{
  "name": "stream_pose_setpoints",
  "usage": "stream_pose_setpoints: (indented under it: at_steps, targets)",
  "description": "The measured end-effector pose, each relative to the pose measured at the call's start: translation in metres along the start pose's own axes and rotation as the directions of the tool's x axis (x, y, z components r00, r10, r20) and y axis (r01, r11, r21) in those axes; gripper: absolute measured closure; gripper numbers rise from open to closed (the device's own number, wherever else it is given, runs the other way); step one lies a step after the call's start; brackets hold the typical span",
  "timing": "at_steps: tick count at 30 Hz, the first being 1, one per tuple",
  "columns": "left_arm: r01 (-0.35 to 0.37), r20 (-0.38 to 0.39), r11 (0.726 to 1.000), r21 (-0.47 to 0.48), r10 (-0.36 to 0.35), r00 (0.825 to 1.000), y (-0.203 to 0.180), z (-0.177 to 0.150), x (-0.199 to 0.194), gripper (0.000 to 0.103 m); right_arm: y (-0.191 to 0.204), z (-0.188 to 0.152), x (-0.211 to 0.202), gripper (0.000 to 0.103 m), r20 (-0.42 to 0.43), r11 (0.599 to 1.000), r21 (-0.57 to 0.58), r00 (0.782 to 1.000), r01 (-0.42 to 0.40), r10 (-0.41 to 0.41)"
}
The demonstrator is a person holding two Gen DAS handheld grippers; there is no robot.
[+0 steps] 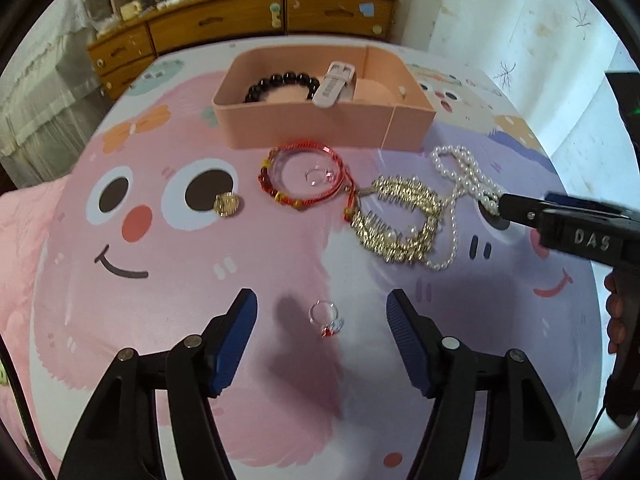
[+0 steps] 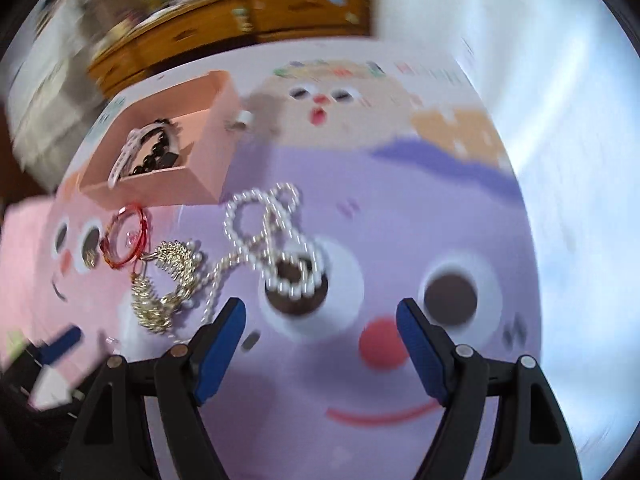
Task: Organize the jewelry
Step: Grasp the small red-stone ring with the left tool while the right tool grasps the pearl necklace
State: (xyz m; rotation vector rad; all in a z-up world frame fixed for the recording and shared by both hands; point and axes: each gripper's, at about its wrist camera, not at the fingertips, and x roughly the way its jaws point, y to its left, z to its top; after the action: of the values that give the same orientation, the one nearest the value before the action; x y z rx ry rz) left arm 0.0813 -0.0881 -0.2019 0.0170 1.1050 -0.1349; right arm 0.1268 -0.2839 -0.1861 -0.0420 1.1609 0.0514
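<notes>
A pink box (image 1: 320, 128) at the far middle of the table holds a black bead bracelet (image 1: 280, 82) and a white watch strap (image 1: 334, 86). In front of it lie a red cord bracelet (image 1: 304, 176), a gold necklace (image 1: 400, 220), a pearl necklace (image 1: 464, 184), a gold ring (image 1: 226, 204) and a clear ring (image 1: 326, 316). My left gripper (image 1: 322, 312) is open around the clear ring. My right gripper (image 2: 320, 320) is open just in front of the pearl necklace (image 2: 276, 240); in the left wrist view it (image 1: 496, 205) reaches in from the right to the pearls.
The table wears a cartoon cloth, pink on the left (image 1: 160, 300) and lilac on the right (image 2: 400, 220). A wooden dresser (image 1: 240, 24) stands behind the table. The right wrist view is motion-blurred.
</notes>
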Motion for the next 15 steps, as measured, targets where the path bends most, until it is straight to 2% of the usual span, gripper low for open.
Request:
stream_pose_setpoints:
  at_steps: [2,4,6,9,12,15]
  targets:
    - [-0.024,0.008,1.0,0.0,0.024,1.0,-0.003,-0.001,0.001,0.044,0.007,0.001,-0.001,0.025,0.042,0.995,-0.097,0.999,-0.007,0.011]
    - [-0.029,-0.004,1.0,-0.01,0.029,1.0,-0.005,-0.003,0.003,0.049,0.017,-0.001,-0.001,0.034,0.073,0.978,-0.208,0.997,-0.017,0.033]
    - [-0.029,-0.022,0.999,-0.032,0.028,0.999,-0.006,-0.005,0.007,0.052,0.027,-0.003,0.002,0.052,0.07,0.961,-0.276,0.997,-0.012,0.032]
    - [-0.04,-0.043,0.998,-0.049,0.038,0.998,-0.006,-0.007,0.011,0.058,0.035,-0.005,0.01,0.07,0.041,0.948,-0.319,0.999,-0.018,0.032]
    - [-0.043,-0.05,0.995,-0.085,0.039,0.998,-0.002,-0.009,0.011,0.061,0.034,-0.004,0.014,0.079,0.042,0.95,-0.311,0.999,-0.01,0.024]
    - [-0.015,-0.056,0.99,-0.139,0.007,0.998,0.003,-0.008,0.013,0.069,0.031,-0.001,0.018,0.085,0.028,0.96,-0.277,0.999,-0.031,0.04]
